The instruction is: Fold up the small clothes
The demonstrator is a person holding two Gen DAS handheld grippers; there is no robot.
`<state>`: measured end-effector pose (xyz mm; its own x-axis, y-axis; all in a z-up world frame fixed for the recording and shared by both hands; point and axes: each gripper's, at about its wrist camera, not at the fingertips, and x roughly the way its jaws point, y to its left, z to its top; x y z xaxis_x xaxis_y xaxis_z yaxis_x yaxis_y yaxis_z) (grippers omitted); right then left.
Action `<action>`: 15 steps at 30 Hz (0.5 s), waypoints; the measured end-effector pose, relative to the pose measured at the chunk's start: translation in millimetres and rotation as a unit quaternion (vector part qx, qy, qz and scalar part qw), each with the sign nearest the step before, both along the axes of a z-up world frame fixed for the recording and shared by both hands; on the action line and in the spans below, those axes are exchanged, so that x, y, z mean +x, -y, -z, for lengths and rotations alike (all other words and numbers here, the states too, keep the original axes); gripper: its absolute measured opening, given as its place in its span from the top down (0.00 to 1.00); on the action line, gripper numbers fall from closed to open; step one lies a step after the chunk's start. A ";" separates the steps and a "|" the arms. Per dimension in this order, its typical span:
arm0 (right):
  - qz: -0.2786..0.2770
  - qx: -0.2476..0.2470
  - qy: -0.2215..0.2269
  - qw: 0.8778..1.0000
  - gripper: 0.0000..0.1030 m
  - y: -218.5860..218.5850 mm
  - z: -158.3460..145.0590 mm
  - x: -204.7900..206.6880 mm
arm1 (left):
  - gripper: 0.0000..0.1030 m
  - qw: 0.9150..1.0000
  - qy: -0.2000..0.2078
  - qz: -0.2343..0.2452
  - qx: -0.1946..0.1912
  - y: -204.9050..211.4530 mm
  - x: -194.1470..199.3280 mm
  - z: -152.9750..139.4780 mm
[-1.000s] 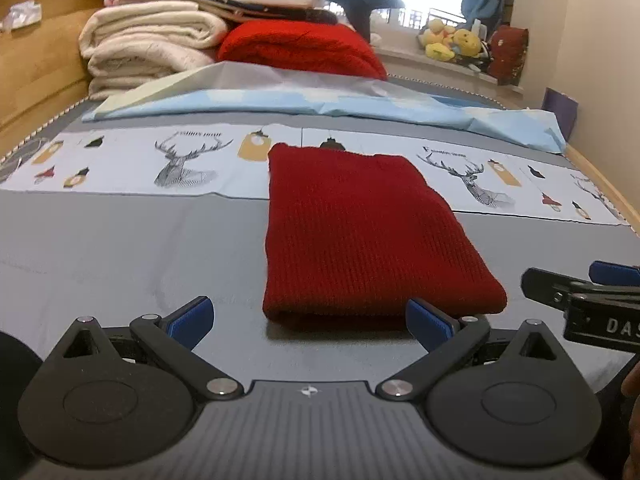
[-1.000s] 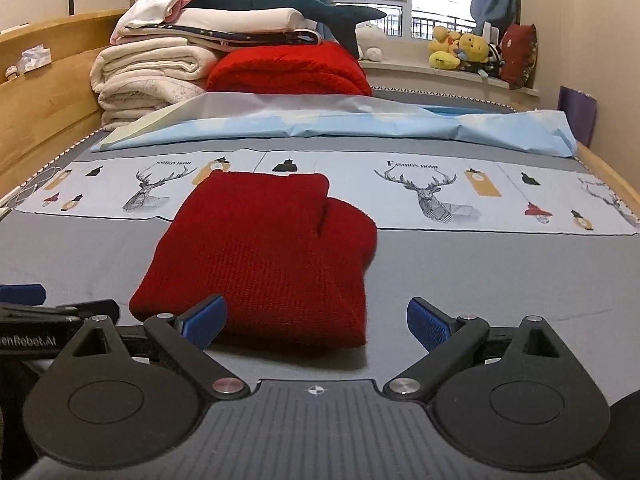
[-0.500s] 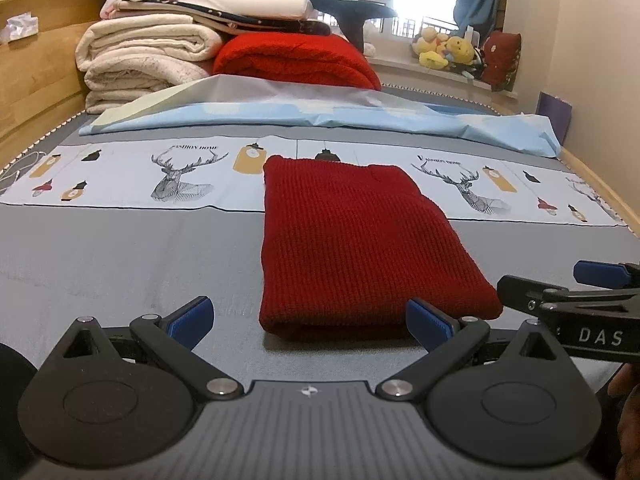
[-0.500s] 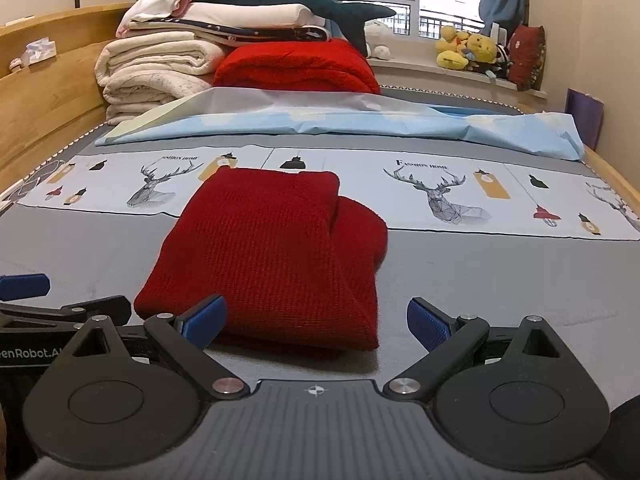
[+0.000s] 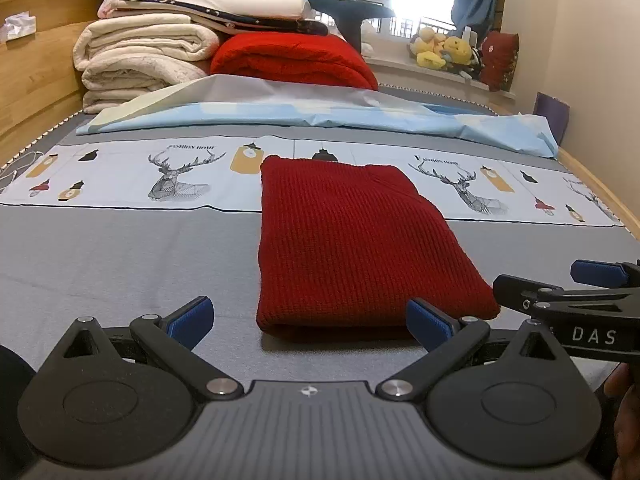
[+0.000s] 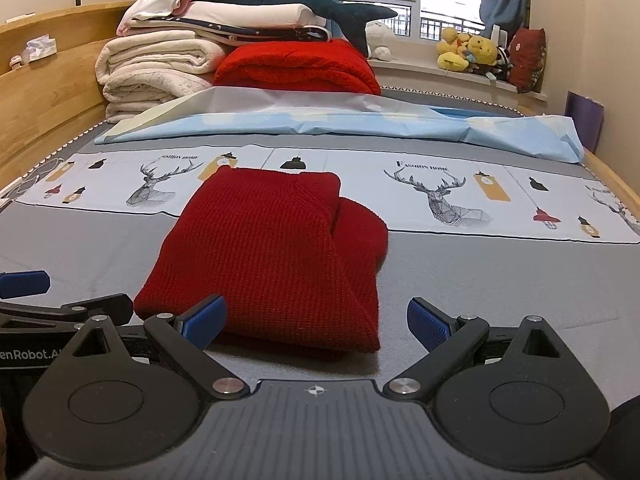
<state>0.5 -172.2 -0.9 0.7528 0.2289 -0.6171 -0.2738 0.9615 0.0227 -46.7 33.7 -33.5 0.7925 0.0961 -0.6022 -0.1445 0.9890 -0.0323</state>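
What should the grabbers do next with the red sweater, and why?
Probably ease both forward and pinch the near edge of the red sweater to fold it away. The left gripper and right gripper are open, empty, just short of that edge, and it lies folded lengthwise.

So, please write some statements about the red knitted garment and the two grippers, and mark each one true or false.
1. The red knitted garment lies folded on the bed. True.
2. The left gripper is shut on the garment. False: its jaws are open and hold nothing.
3. The right gripper is open. True.
4. The garment lies on top of the stack of folded blankets. False: the stack is far behind it, at the headboard end.
5. A light blue sheet lies beyond the garment. True.
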 end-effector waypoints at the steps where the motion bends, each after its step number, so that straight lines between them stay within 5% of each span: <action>1: 0.000 -0.001 0.000 1.000 0.06 0.0 0.0 0.1 | 0.01 1.000 0.000 0.000 0.000 -0.2 0.0 0.2; 15: 0.001 -0.001 -0.001 1.000 0.06 -0.7 -0.4 0.8 | 0.01 1.000 -0.001 0.001 -0.001 -1.5 0.1 0.6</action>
<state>1.3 -171.4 -0.5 0.7518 0.2255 -0.6196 -0.2715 0.9622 0.0208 -46.6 35.2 -34.1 0.7920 0.0942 -0.6032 -0.1432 0.9891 -0.0336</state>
